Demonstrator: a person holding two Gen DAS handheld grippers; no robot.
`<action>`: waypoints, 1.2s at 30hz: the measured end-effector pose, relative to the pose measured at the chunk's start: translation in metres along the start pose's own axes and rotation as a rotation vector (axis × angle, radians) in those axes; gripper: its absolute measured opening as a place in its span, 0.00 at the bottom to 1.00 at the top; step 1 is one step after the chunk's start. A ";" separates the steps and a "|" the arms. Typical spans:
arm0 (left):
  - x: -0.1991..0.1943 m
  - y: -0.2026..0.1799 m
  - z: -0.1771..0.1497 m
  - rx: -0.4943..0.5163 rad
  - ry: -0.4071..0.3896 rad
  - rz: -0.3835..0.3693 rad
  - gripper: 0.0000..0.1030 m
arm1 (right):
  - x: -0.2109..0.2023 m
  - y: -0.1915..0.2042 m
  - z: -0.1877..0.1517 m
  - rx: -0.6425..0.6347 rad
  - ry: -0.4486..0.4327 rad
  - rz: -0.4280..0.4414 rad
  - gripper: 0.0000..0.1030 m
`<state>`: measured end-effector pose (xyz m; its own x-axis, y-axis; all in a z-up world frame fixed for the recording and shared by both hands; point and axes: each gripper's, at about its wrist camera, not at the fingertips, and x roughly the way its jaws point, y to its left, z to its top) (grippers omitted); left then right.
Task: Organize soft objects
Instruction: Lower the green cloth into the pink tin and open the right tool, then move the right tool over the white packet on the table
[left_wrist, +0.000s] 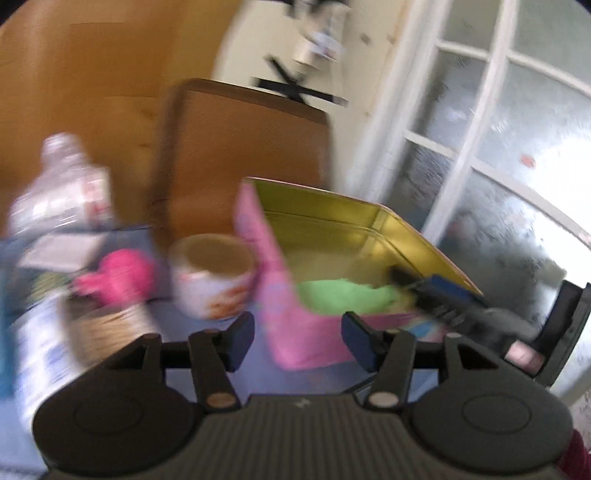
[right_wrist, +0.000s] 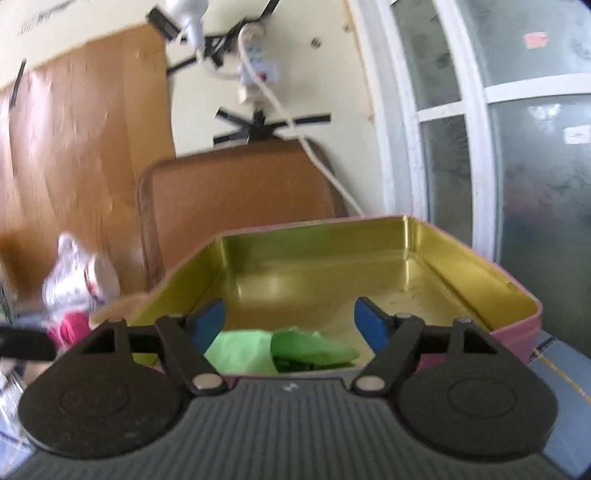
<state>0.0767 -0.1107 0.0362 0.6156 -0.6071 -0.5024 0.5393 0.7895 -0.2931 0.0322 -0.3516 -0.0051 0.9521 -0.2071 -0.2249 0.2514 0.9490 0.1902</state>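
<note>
A pink rectangular tin with a gold-coloured inside (right_wrist: 388, 258) stands open on the table, at twelve o'clock from the right gripper (right_wrist: 290, 325). A soft bright-green cloth (right_wrist: 258, 350) lies crumpled in its near corner, just below that gripper's widely parted, empty blue fingers. In the left wrist view the tin sits at one o'clock from the left gripper (left_wrist: 297, 336), whose jaws stand apart on nothing. A pink soft toy (left_wrist: 118, 277) lies at ten o'clock, beside a white mug (left_wrist: 216, 277).
</note>
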 end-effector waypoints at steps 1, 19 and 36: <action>-0.012 0.014 -0.006 -0.028 -0.008 0.016 0.52 | -0.005 0.000 0.001 0.009 -0.021 0.001 0.76; -0.121 0.162 -0.096 -0.295 -0.116 0.295 0.51 | 0.016 0.191 -0.022 -0.165 0.272 0.597 0.54; -0.116 0.167 -0.097 -0.335 -0.141 0.186 0.51 | -0.019 0.210 -0.035 -0.208 0.303 0.626 0.15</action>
<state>0.0393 0.1007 -0.0333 0.7702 -0.4389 -0.4628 0.2080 0.8588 -0.4682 0.0609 -0.1402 0.0054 0.8091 0.4359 -0.3942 -0.3919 0.9000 0.1909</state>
